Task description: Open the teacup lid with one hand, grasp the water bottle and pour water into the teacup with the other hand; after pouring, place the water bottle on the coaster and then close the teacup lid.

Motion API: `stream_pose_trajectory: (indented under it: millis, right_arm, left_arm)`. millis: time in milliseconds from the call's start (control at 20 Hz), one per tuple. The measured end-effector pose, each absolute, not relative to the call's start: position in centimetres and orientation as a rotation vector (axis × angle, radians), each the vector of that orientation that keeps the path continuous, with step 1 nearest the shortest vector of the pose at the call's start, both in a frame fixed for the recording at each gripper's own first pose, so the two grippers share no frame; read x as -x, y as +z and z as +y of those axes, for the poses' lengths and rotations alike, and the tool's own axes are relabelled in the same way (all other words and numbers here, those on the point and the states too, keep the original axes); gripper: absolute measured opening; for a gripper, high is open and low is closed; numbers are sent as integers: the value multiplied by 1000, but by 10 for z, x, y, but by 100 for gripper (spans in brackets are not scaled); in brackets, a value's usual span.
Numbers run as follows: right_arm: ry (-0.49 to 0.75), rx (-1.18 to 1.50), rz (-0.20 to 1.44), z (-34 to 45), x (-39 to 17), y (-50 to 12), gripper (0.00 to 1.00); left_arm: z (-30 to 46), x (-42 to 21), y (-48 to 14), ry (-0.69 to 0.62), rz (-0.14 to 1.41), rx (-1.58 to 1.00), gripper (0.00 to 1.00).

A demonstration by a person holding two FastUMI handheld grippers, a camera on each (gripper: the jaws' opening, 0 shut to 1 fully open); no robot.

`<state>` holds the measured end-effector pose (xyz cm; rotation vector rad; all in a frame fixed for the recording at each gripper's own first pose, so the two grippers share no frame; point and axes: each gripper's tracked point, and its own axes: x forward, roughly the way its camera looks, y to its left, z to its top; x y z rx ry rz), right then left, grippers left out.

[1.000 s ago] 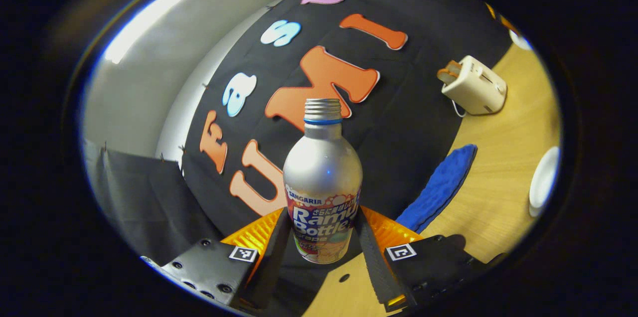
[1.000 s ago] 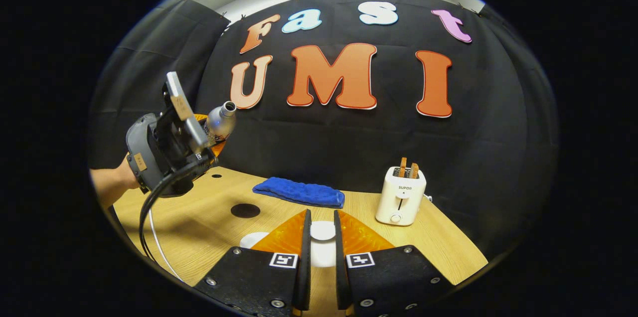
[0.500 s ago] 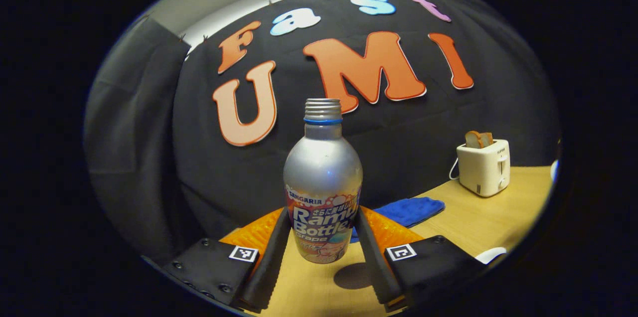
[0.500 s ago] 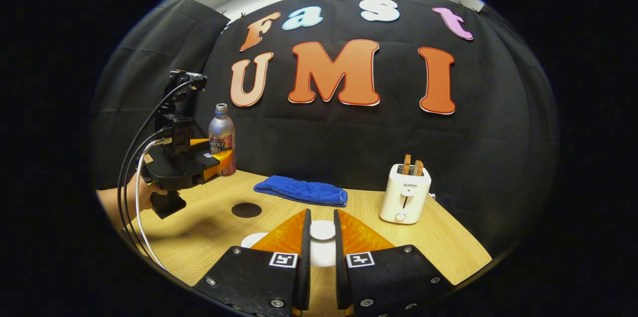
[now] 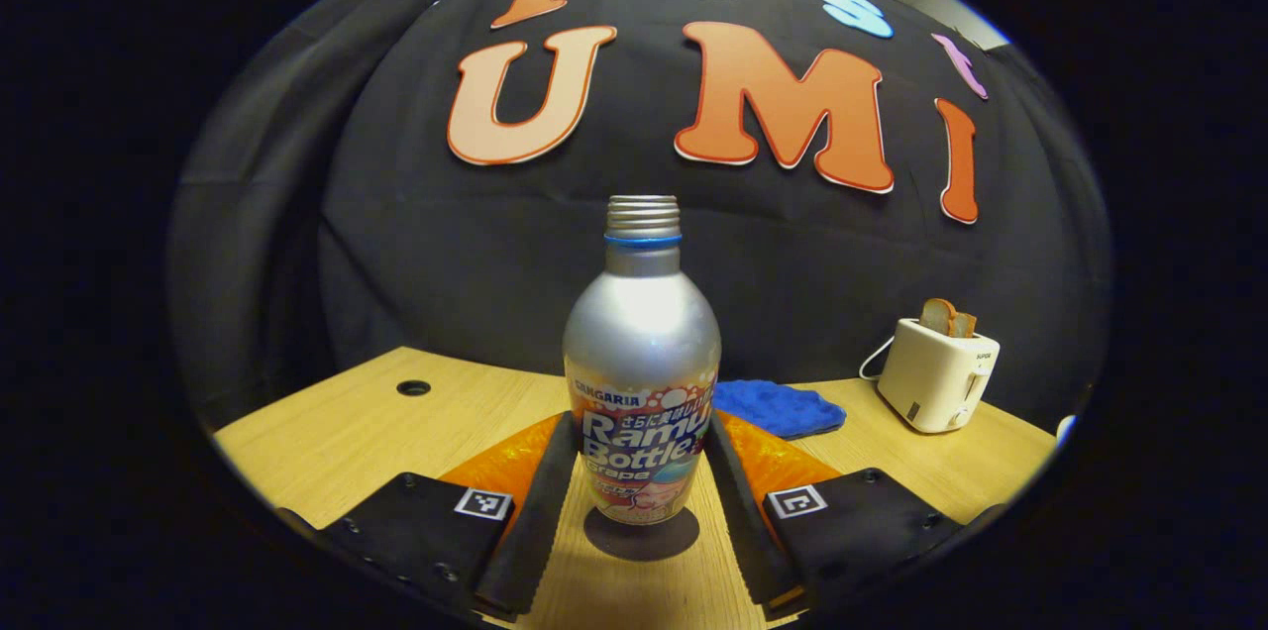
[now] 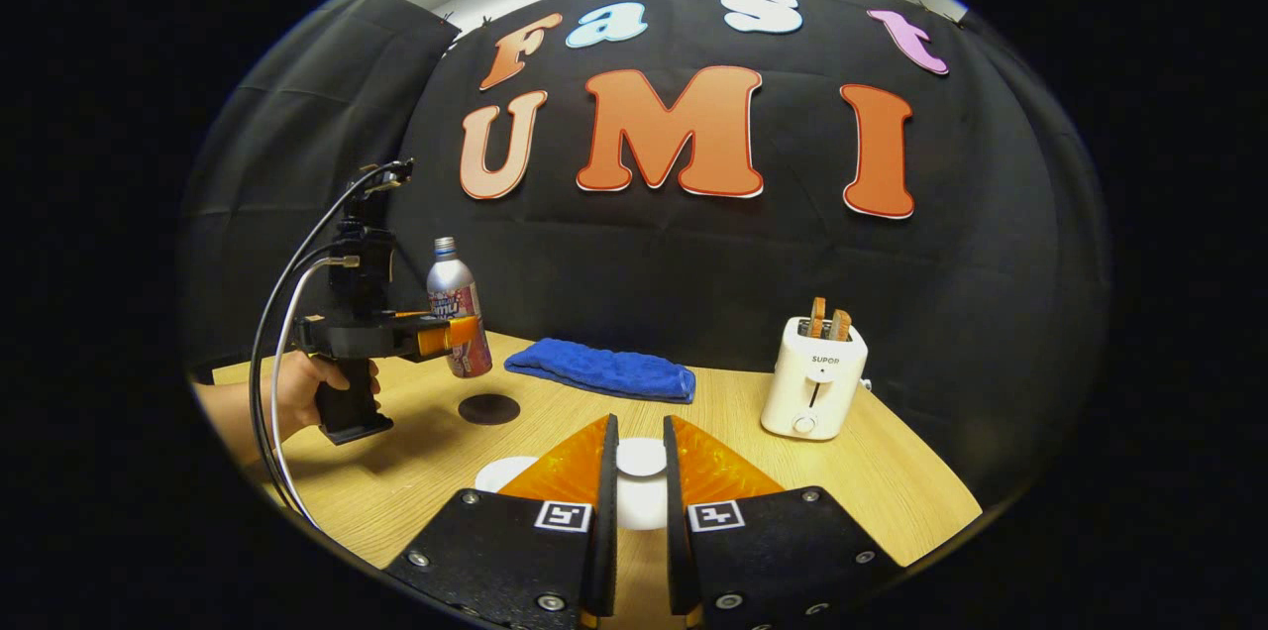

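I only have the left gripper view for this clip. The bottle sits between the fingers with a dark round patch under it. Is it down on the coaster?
Observer: It doesn't look like it. In the right gripper view the bottle, gripped by the left gripper, hangs just behind the dark coaster, and its base seems clear of the table.
Operator: What about the lid?
Observer: The right gripper has the white lid between its fingers. I cannot tell how far it is from the cup.
Operator: Where is the cup?
Observer: A white rim, likely the teacup, peeks out left of those fingers.
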<state>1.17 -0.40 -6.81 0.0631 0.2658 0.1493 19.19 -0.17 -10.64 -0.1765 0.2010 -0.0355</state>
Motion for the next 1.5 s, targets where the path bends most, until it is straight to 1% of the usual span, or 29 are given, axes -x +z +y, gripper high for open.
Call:
stream_pose_trajectory:
  millis: [250, 300, 350, 500, 550, 600, 650, 800, 850, 900, 1050, 1300, 1350, 1400, 1450, 1500]
  right_arm:
    - [148, -71, 298, 2, -17, -83, 21]
    - [149, -72, 303, 4, -18, -86, 21]
    - [148, -71, 309, 5, -20, -89, 21]
    - [151, -74, 322, 8, -24, -93, 21]
    - [153, -77, 323, 10, -25, -94, 21]
    - [156, -79, 325, 11, -26, -94, 17]
    - [159, -80, 325, 13, -28, -96, 21]
    - [164, -82, 331, 18, -31, -98, 21]
    - [171, -85, 334, 20, -33, -99, 21]
    - [172, -87, 333, 22, -33, -100, 21]
    - [183, -94, 334, 28, -37, -101, 21]
    - [208, -100, 332, 44, -40, -101, 21]
    - [212, -98, 332, 48, -40, -102, 21]
    - [220, -98, 331, 52, -40, -102, 21]
    - [226, -98, 329, 56, -41, -101, 21]
    - [232, -98, 328, 59, -41, -102, 21]
  left_arm:
    - [-15, -198, -142, -72, 284, 202, 78]
    - [-16, -201, -144, -77, 291, 204, 82]
    - [-16, -204, -148, -77, 298, 196, 78]
    - [-22, -204, -164, -93, 335, 191, 78]
    - [-22, -206, -169, -91, 348, 189, 82]
    - [-22, -207, -173, -86, 357, 187, 79]
    - [-21, -207, -175, -88, 355, 190, 79]
    - [-22, -204, -176, -102, 360, 174, 78]
    - [-24, -204, -177, -106, 360, 171, 86]
    - [-24, -203, -180, -107, 376, 162, 82]
    - [-25, -196, -183, -120, 376, 136, 96]
    - [-29, -186, -174, -144, 336, 67, 98]
    - [-30, -183, -174, -154, 337, 61, 98]
    - [-29, -180, -171, -156, 331, 58, 94]
    - [-30, -177, -168, -161, 331, 59, 98]
    - [-29, -172, -166, -166, 327, 67, 98]
